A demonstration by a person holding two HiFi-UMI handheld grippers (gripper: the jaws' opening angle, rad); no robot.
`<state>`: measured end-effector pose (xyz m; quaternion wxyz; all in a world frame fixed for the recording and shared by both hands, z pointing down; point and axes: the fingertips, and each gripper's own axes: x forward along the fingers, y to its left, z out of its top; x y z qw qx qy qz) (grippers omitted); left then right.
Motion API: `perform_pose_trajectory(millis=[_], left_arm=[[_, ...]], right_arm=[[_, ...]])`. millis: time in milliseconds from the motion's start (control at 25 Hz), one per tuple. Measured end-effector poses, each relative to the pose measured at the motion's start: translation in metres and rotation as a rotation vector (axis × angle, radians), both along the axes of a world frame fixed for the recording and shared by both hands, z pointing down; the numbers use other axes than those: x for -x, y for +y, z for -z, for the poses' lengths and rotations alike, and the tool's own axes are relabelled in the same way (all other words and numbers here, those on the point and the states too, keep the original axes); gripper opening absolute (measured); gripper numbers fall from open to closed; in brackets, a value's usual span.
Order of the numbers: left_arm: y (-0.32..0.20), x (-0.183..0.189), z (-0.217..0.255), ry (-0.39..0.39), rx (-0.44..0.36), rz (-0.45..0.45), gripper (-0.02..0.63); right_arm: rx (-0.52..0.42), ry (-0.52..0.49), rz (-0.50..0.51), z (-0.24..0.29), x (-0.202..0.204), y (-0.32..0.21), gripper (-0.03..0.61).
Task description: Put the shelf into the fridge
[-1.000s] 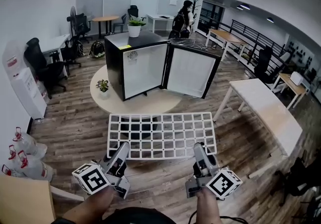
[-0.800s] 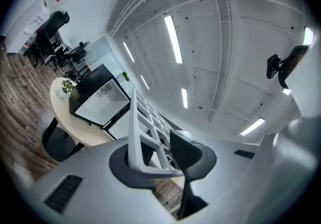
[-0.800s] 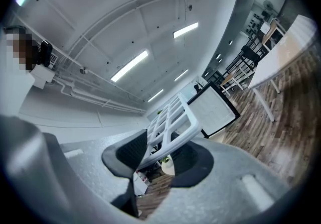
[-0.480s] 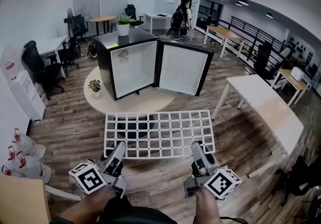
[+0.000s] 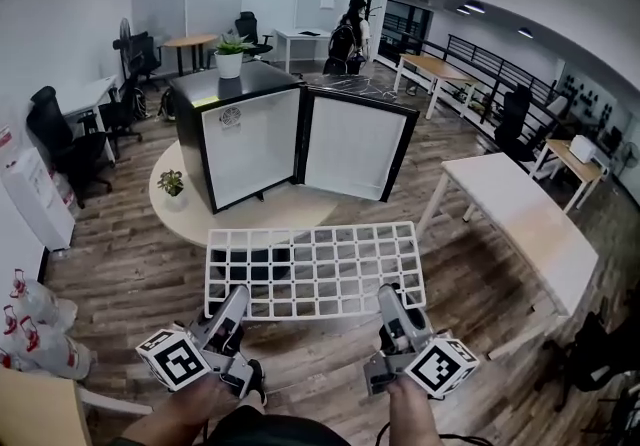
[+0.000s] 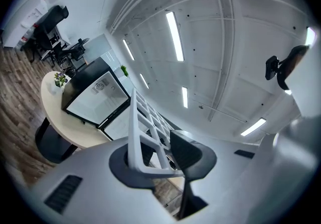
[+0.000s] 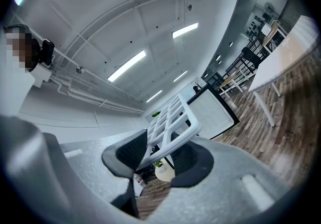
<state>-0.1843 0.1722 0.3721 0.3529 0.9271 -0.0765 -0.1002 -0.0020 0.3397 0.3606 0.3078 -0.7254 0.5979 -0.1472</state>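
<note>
A white grid shelf (image 5: 315, 269) hangs level in front of me, held by its near edge. My left gripper (image 5: 235, 306) is shut on the edge's left part and my right gripper (image 5: 392, 306) on its right part. The left gripper view shows the shelf (image 6: 143, 120) edge-on, clamped between the dark pads (image 6: 188, 152) of the left gripper (image 6: 155, 153). The right gripper (image 7: 158, 153) bites the shelf (image 7: 173, 120) the same way. Ahead, a black mini fridge (image 5: 235, 134) stands on a round table (image 5: 270, 212), its door (image 5: 355, 146) swung open to the right and its white inside showing.
A long white table (image 5: 520, 219) stands at the right. A small potted plant (image 5: 170, 181) sits on the round table beside the fridge and another plant (image 5: 229, 56) on the fridge top. Office chairs and a water dispenser (image 5: 30, 196) line the left wall. A person (image 5: 345, 34) stands far back.
The fridge has grown larger and slid left in the head view as I carry the shelf toward it. Both grippers keep their hold on the shelf's near edge.
</note>
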Motion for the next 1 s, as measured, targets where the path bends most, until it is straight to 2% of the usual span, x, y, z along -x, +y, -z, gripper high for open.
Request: perform_pose_trajectory(millis=[440,760,1000], left_arm=[[-0.093,-0.05,0.01,0.0,-0.016,-0.012,0.109],[-0.157,-0.061,0.015,-0.01,-0.019,0.014,0.109],[-0.206,-0.067,0.012,-0.001,0.0,0.03,0.11]], right_arm=[[-0.006,0.008,-0.012,0.009,-0.048,-0.091,0.135],[-0.016,0.005,0.009,0.013,-0.064,-0.16,0.135],[0.015,0.01,0.019,0.014,-0.07,-0.21,0.135]])
